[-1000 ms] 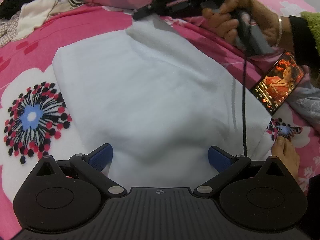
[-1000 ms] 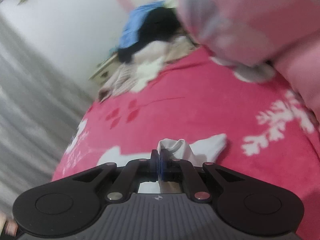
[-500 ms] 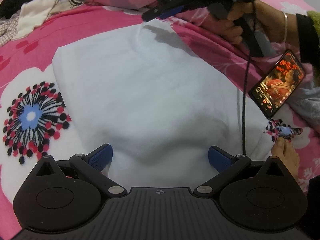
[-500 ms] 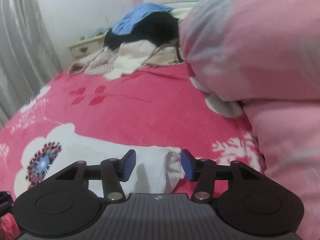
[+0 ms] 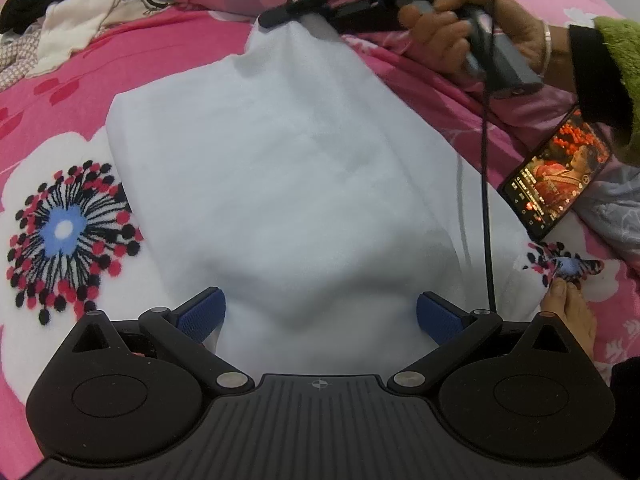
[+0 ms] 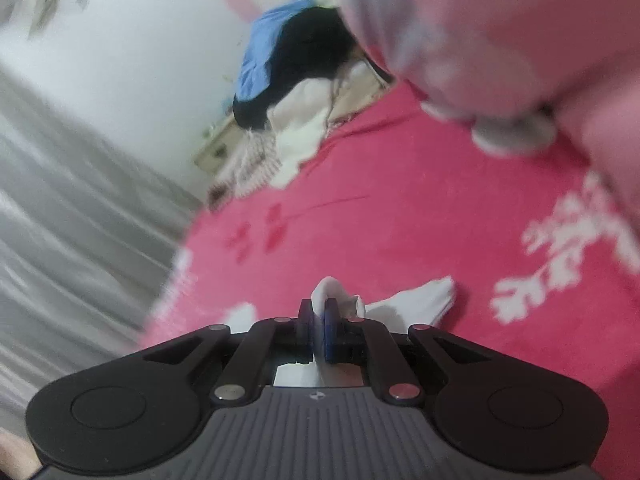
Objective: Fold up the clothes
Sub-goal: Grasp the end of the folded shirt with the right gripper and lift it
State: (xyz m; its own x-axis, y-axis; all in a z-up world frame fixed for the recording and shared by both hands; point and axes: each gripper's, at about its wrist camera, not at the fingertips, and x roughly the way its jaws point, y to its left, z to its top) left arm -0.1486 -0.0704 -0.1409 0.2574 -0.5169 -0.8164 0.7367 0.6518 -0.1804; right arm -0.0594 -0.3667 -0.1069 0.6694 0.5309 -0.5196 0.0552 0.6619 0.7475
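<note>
Since the frame half a second earlier, the right claw point(image 6: 319, 322) has just been closing and now stands clamped on the far corner of the white cloth point(image 5: 280, 184), where before that corner lay loose between parted fingers; the corner is now drawn up into a peak at 12 o'clock of the cloth in the left wrist view, while the left claw point(image 5: 320, 316) has not shifted. The left claw's blue pads point(image 5: 202, 314) stand wide apart at either side of the near edge, at 6 o'clock, pressing on nothing. The cloth lies spread on the pink flowered bed point(image 5: 60, 80), with a phone point(image 5: 556, 184) just beside its edge at 3 o'clock and a heap of other clothes point(image 5: 68, 12) well apart at 10 o'clock. Judged from its soft rounded creases and the way the pinched corner tents, the cloth is light, limp and non-fragile; it will sag and drag rather than hold shape, and a thin edge may slip from smooth pads. The best hold is probably at corners or along a hem, gathered in a small bunch, both corners of one edge being carried together.
</note>
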